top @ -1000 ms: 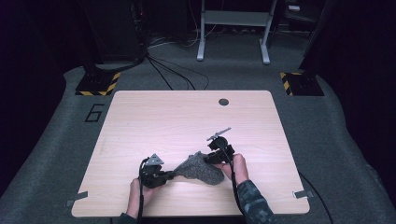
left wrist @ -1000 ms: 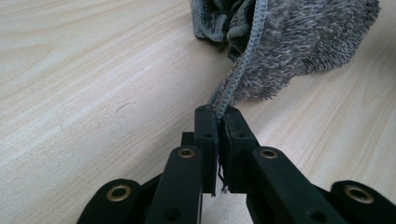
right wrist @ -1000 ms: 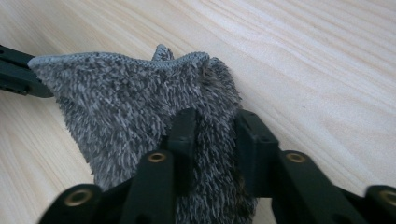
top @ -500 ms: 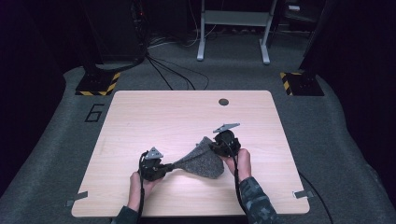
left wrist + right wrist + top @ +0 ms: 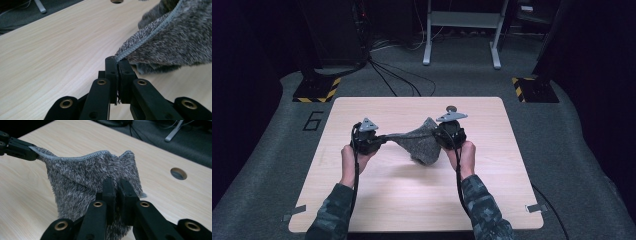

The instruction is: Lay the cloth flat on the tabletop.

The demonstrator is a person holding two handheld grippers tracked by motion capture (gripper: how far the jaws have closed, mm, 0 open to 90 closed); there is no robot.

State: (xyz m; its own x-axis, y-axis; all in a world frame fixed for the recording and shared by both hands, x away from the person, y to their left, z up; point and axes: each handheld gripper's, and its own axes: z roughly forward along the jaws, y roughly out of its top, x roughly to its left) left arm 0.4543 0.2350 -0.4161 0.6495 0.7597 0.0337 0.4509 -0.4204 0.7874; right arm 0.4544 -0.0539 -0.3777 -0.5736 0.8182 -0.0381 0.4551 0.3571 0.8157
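Note:
A grey fuzzy cloth point(image 5: 418, 144) with a stitched hem hangs above the wooden table point(image 5: 492, 190), stretched between both grippers. My left gripper point(image 5: 383, 138) is shut on a hemmed corner of the cloth point(image 5: 170, 42); in the left gripper view its jaws point(image 5: 117, 62) pinch the hem tight. My right gripper point(image 5: 435, 135) is shut on the opposite side of the cloth point(image 5: 82, 177), its jaws point(image 5: 117, 186) closed on the pile. In the right gripper view the left gripper point(image 5: 20, 148) holds the far corner. The middle of the cloth sags down toward the tabletop.
A round cable hole point(image 5: 178, 173) sits near the table's far edge, also seen in the left gripper view point(image 5: 117, 1). Beyond the table lie floor cables point(image 5: 397, 80), a metal stand point(image 5: 462, 30) and hazard-striped feet point(image 5: 318, 90). Grey carpet surrounds the table.
Both hands have risen and moved away from the person, lifting the cloth off the tabletop. It was bunched low between the grippers; now it hangs spread between them.

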